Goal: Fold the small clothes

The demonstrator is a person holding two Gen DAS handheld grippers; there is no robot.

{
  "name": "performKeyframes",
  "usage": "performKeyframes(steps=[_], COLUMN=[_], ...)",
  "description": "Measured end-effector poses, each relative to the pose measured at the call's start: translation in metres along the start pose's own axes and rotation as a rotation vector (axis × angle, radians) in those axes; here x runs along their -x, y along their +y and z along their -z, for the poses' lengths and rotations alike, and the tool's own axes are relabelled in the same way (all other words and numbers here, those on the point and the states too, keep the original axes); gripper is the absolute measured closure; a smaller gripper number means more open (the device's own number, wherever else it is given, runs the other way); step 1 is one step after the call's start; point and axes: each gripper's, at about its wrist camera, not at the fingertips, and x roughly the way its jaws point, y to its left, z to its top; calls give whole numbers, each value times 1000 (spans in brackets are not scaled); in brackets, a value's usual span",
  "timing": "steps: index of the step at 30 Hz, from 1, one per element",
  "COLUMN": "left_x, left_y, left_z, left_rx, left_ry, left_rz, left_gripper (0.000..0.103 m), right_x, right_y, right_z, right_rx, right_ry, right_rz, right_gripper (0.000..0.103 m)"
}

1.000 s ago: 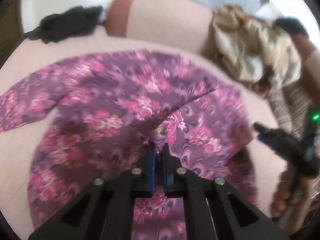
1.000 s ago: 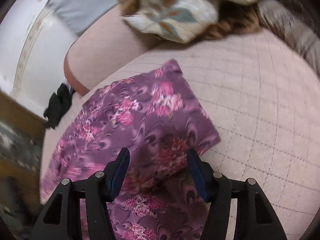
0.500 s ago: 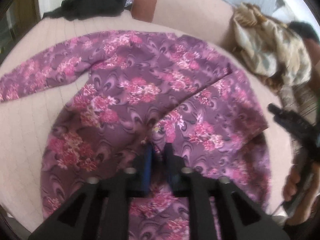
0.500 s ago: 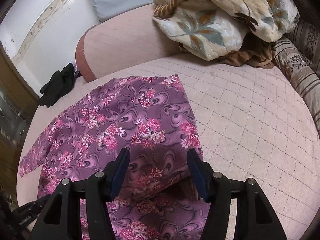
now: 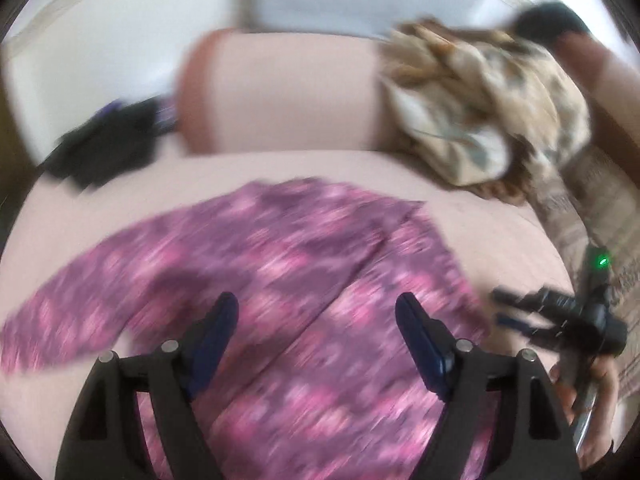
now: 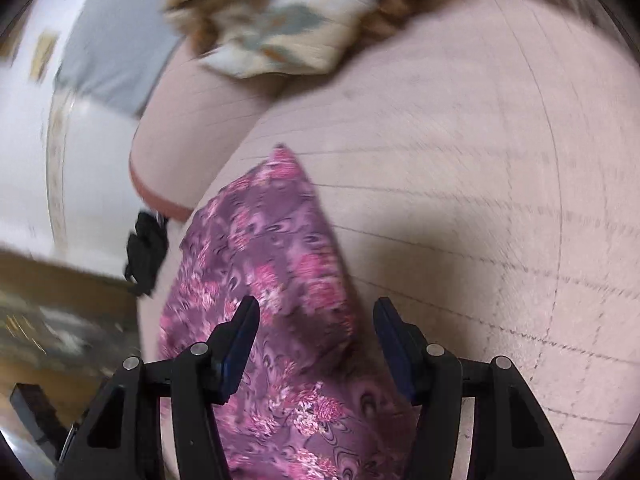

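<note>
Purple floral garment (image 5: 304, 280) lies spread on the pink quilted bed (image 6: 460, 184), its body toward the near edge and one sleeve reaching out to the left-hand side in the left wrist view. A diagonal fold edge crosses the cloth, with the right-hand portion laid over the body. In the right wrist view the same garment (image 6: 272, 264) shows as a long narrow strip ending in a point toward the far end of the bed. Both views are motion-blurred.

Left gripper (image 5: 316, 316) hangs above the garment with its jaws opening; they stand wide apart, nothing is between the blue pads, and the cloth lies flat beneath them. Right gripper (image 6: 316, 320) is over the garment's right-hand edge, jaws parted about halfway, with no cloth pinched between them. It also appears at the right side of the left wrist view (image 5: 520, 308), held by a hand (image 5: 592, 396), a green light lit on its body.

Farther out: a pink bolster (image 5: 280, 92) at the far end of the bed, a crumpled leaf-print quilt (image 5: 480, 116) by the far right corner, and a black cloth (image 5: 104, 148) by the far left corner.
</note>
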Motion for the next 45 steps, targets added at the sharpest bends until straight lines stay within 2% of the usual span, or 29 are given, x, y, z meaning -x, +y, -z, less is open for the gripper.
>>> performKeyframes(steps=[3, 7, 10, 12, 13, 14, 15, 16, 17, 19, 21, 23, 24, 25, 26, 27, 28, 29, 30, 32, 34, 36, 39, 42, 45], left_x=[-56, -130, -179, -210, -221, -233, -241, -241, -237, -209, -182, -177, -184, -197, -208, -218, -218, -210, -191, -156, -107, -66, -30, -24, -37], left_y=[-44, -82, -106, -121, -124, -127, -128, -127, -124, -107, -90, -81, -83, -89, -94, -97, -93, -85, -71, -53, -28, -3, 43, 75, 92], left_z=[-44, -86, -96, -99, -98, -96, -95, -97, -101, -119, -137, -146, -146, -142, -137, -131, -126, -124, -121, -114, -96, -63, -3, 57, 107], left_rx=[-109, -124, -123, -107, -104, -102, -105, -98, -75, 22, 97, 160, 160, 127, 86, 46, 35, 55, 80, 58, 3, -63, -47, 30, 76], left_ry=[75, 201, 279, 335, 364, 402, 425, 413, 412, 323, 230, 208, 220, 255, 292, 339, 358, 337, 291, 231, 115, 68, 74, 145, 216], left_rz=[21, 95, 122, 150, 157, 147, 102, 94, 150, 259, 359, 401, 377, 317, 259, 200, 167, 180, 210, 195, 95, -9, -108, -122, -99], left_gripper=[23, 23, 23, 24, 35, 65, 76, 92, 99, 99, 99, 99, 98, 97, 92, 90, 90, 87, 82, 41, 28, 28, 27, 27, 27], right_x=[-14, -25, -34, -44, -46, -49, -50, -50, -50, -42, -16, 7, 17, 19, 15, 3, -10, -19, -24, -18, -6, 11, 27, 29, 4], right_y=[-23, -22, -17, -19, -21, -22, -24, -26, -28, -32, -23, -9, 0, 5, 9, 12, 10, 5, -1, -8, 0, 11, 28, 51, 73], right_z=[-3, 4, 9, 10, 9, 8, 8, 8, 6, 3, -4, -11, -13, -14, -14, -17, -18, -18, -17, -18, -20, -15, -5, 19, 46], right_rx=[-122, -154, -158, -193, -207, -216, -224, -226, -226, -241, -189, -113, -67, -43, -10, 33, 41, 26, 9, -34, -12, 35, 86, 170, 252], right_ry=[64, 123, 139, 155, 159, 162, 161, 159, 154, 115, 11, -101, -156, -170, -165, -118, -62, -19, 15, -3, -39, -93, -128, -101, -5], right_rz=[-59, -114, -121, -151, -163, -168, -163, -158, -150, -145, -116, -75, -39, -19, 15, 82, 135, 156, 157, 132, 119, 110, 83, 19, -59], right_gripper=[48, 52, 55, 62, 66, 72, 78, 87, 93, 95, 96, 96, 96, 96, 93, 92, 87, 73, 65, 54, 45, 45, 45, 43, 43])
